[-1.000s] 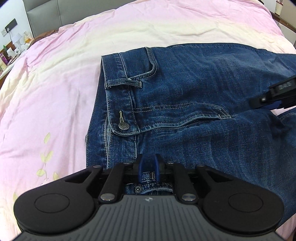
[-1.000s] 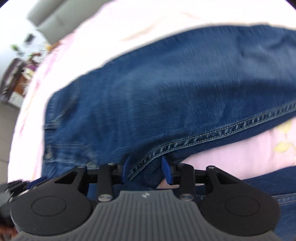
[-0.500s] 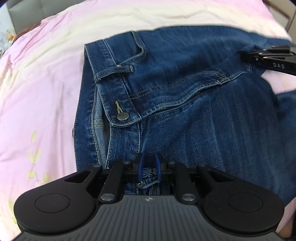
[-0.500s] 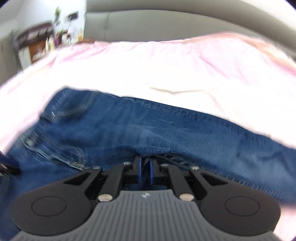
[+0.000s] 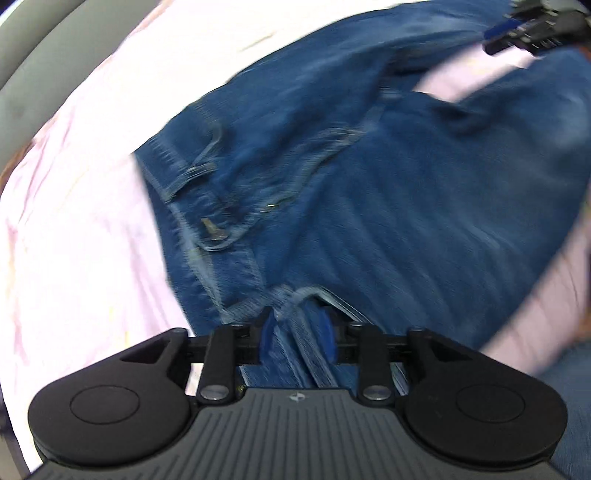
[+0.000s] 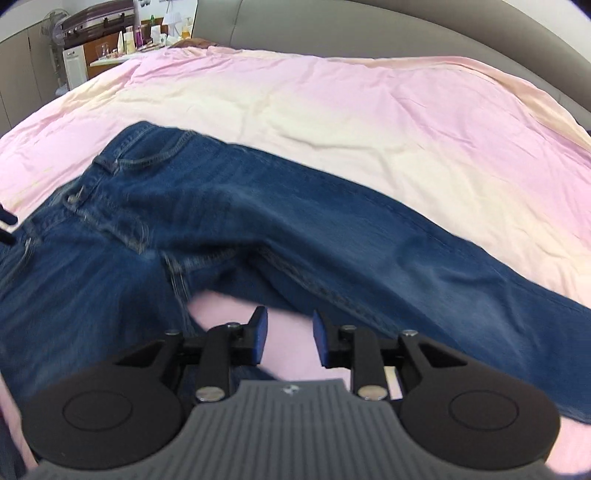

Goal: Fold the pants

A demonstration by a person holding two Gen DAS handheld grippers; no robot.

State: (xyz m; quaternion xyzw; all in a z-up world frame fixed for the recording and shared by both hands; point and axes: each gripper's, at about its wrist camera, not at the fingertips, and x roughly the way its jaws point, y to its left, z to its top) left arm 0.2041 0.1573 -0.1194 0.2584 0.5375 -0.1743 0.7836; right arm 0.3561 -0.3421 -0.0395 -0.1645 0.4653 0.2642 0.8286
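Dark blue jeans [image 5: 369, 192] lie on the pink bedspread [image 5: 74, 229], waistband and metal button [image 5: 218, 234] to the left. My left gripper [image 5: 296, 332] hovers over the near waistband corner. Its jaws are opening, and a bunch of denim still sits between the blue pads [image 5: 266, 334]. The left wrist view is blurred by motion. In the right wrist view the jeans [image 6: 295, 221] stretch from upper left to lower right. My right gripper [image 6: 290, 334] is above the crotch gap. Its jaws are opening with only pink sheet between them. It also shows at the left view's top right, the right gripper [image 5: 517, 31].
The pink and cream bedspread [image 6: 332, 110] spreads wide beyond the jeans. A grey padded headboard [image 6: 406, 33] runs along the far side. A cluttered side table [image 6: 129, 44] and a fan stand at the far left of the bed.
Both grippers rose and rolled. The left jaws have widened around the waistband denim. The right gripper shut on the inseam half a second ago and has since let go; the seam dropped away.
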